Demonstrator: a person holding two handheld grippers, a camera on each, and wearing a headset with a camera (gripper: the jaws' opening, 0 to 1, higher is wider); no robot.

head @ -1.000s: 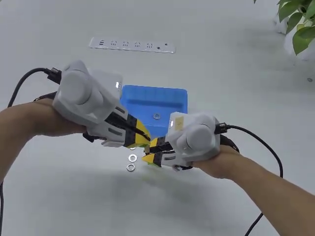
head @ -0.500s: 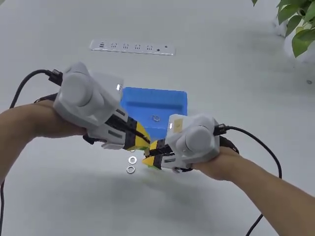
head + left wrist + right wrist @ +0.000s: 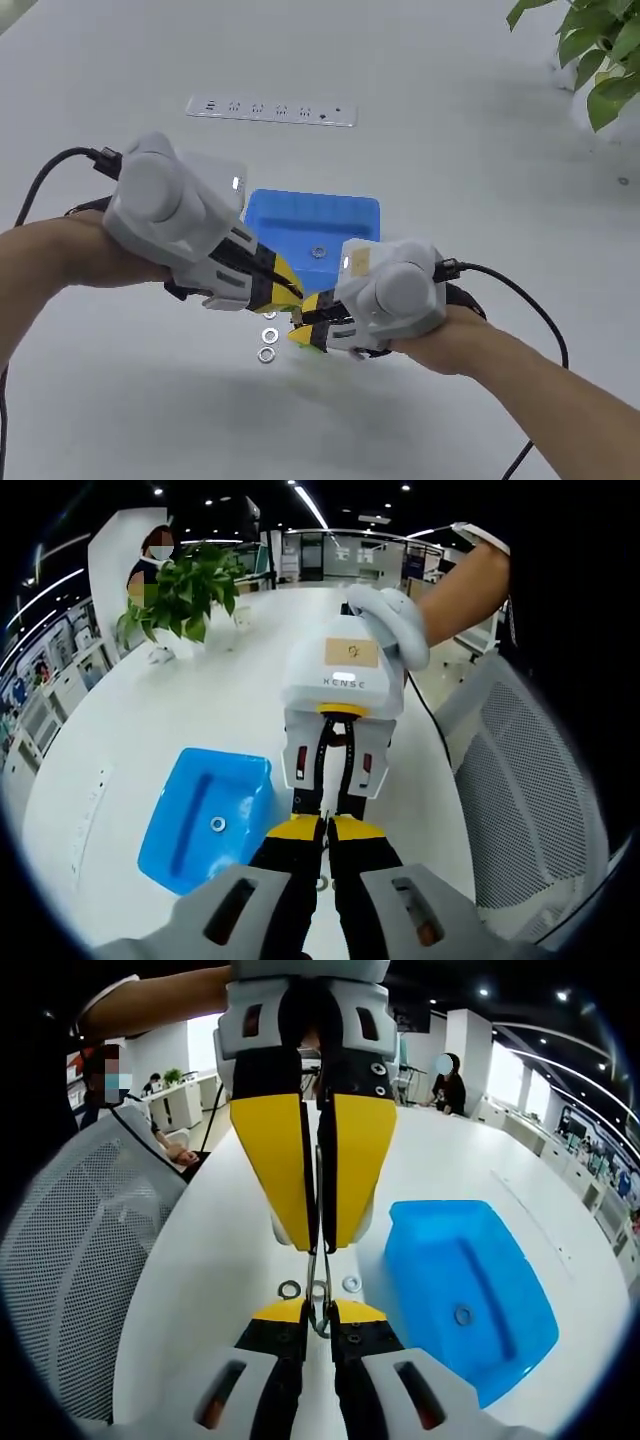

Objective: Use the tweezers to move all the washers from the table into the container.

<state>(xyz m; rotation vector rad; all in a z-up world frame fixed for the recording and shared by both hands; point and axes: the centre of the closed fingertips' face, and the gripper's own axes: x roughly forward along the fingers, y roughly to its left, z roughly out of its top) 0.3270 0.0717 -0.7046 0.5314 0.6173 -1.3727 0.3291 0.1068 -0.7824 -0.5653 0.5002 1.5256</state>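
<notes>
The left gripper (image 3: 292, 290) is reaching in from the left with its yellow fingers (image 3: 275, 1160) pressed almost flat together, pinching the thin metal tweezers (image 3: 318, 1260) between them with barely a slit showing. The right gripper (image 3: 305, 322) is meeting it nose to nose, and its own fingers (image 3: 282, 1312) are narrowed to a slim gap around the tweezers' lower end, so both tools are clamping the same pair. In the head view the left hand (image 3: 95, 255) is wrapping the bigger grey body, angled down and inward, while the right hand (image 3: 440, 335) is cupping the other body from behind, pointing back toward it, low over the white desk (image 3: 450, 150). The loose washers (image 3: 290, 1289) are lying flat on the desk right under the meeting point, one just to each side of the tweezers in the right gripper view; whether the tips are touching any of them is too fine to tell. The blue container (image 3: 310, 203) is sitting just beyond the fingers, and a single washer (image 3: 463, 1314) is lying on its floor. A white power strip (image 3: 270, 110) is lying further back, and a leafy plant (image 3: 600, 55) is peeking in at the far corner.
</notes>
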